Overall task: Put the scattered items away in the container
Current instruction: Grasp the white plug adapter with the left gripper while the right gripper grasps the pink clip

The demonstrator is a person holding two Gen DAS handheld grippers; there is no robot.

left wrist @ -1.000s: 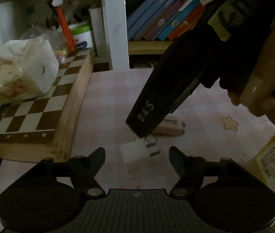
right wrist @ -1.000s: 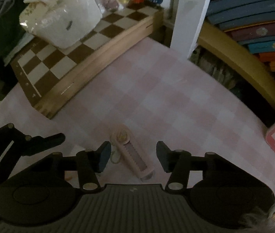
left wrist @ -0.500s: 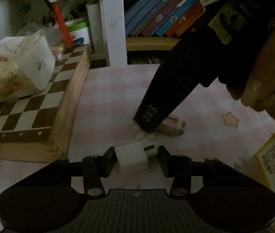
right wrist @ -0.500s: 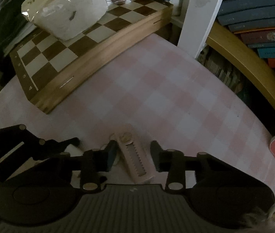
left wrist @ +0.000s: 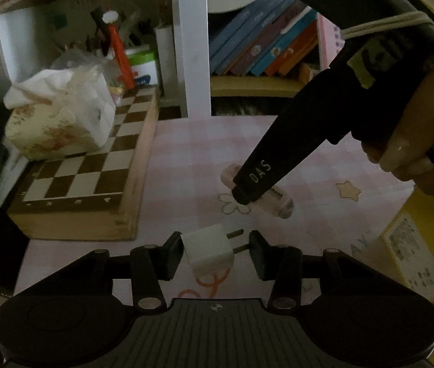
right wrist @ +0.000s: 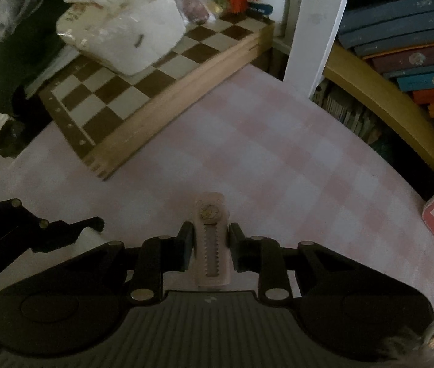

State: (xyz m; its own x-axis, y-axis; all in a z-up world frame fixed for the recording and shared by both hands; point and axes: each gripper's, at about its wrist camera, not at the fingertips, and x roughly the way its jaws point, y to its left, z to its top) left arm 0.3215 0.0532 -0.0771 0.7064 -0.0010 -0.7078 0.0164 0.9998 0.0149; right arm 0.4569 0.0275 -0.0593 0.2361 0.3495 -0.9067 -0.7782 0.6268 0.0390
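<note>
A white plug adapter [left wrist: 207,249] with two metal prongs sits between the fingers of my left gripper [left wrist: 216,253]; the left finger touches its body and the right finger meets the prong tips. My right gripper [right wrist: 210,251] is shut on a pink toothed clip [right wrist: 211,239], which points away from me. In the left wrist view the right gripper's black finger [left wrist: 257,178] covers the middle of that clip [left wrist: 280,205]. The adapter shows in the right wrist view only as a pale patch [right wrist: 89,239] behind the left gripper's finger [right wrist: 72,230].
A wooden chessboard box [left wrist: 82,178] with a tissue pack [left wrist: 60,119] on it lies to the left. A white shelf post [left wrist: 191,43] and books [left wrist: 266,46] stand behind. A yellow box [left wrist: 407,245] is at the right edge. The tablecloth is pink checked [right wrist: 263,153].
Both grippers have closed: the left around the white adapter, the right onto the pink clip. The clip has turned straight between the right fingers.
</note>
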